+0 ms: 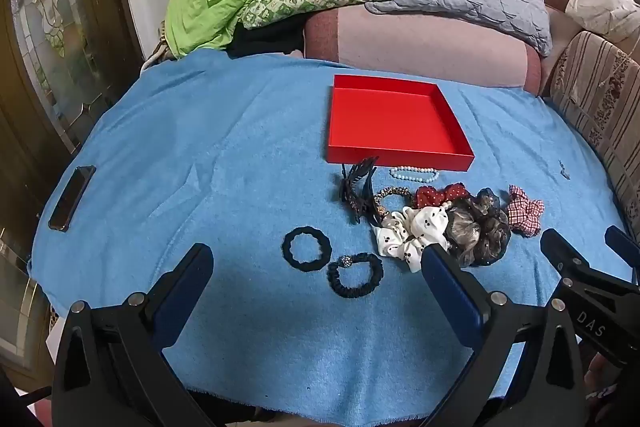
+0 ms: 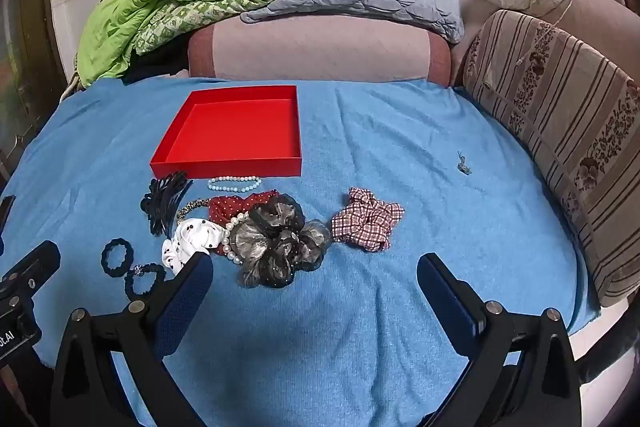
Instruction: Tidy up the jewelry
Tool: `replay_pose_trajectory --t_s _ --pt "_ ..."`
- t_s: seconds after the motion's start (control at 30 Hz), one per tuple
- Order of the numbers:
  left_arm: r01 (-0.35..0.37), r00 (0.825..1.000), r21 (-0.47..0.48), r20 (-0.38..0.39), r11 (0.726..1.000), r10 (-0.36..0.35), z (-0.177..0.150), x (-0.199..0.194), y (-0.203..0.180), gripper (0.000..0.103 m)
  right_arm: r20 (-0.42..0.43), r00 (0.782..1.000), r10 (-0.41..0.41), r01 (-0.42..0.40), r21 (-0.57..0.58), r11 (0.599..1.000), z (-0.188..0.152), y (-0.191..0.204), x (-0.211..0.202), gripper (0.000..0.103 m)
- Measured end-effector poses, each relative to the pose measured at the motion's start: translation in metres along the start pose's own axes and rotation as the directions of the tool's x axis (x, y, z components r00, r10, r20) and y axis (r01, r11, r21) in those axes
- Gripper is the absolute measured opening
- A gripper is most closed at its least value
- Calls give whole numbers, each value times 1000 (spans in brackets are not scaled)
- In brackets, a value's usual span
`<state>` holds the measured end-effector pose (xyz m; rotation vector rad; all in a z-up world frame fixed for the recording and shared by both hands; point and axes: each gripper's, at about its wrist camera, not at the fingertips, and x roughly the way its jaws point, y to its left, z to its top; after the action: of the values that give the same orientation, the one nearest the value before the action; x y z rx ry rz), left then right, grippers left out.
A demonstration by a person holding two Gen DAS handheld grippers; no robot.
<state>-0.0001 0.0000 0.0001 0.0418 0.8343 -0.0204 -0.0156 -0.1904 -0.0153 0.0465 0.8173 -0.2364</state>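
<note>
My left gripper [image 1: 316, 273] tilts downward, jaws spread wide, holding nothing. My right gripper [image 2: 316, 281] tilts down likewise, jaws wide and bare. In the left wrist view, the right gripper sits at four o'clock.

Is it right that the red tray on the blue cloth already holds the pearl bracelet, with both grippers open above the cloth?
Not quite. The red tray is empty; the pearl bracelet lies on the blue cloth just in front of it, as the right wrist view shows. Both grippers are open.
</note>
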Motion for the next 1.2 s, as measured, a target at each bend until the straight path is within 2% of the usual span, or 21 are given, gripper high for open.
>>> replay_pose_trajectory --t_s 1.2 --pt "7 1000 12 -16 1000 -7 -13 -3 -7 103 -27 1000 -11 11 26 1000 -9 -16 -1 103"
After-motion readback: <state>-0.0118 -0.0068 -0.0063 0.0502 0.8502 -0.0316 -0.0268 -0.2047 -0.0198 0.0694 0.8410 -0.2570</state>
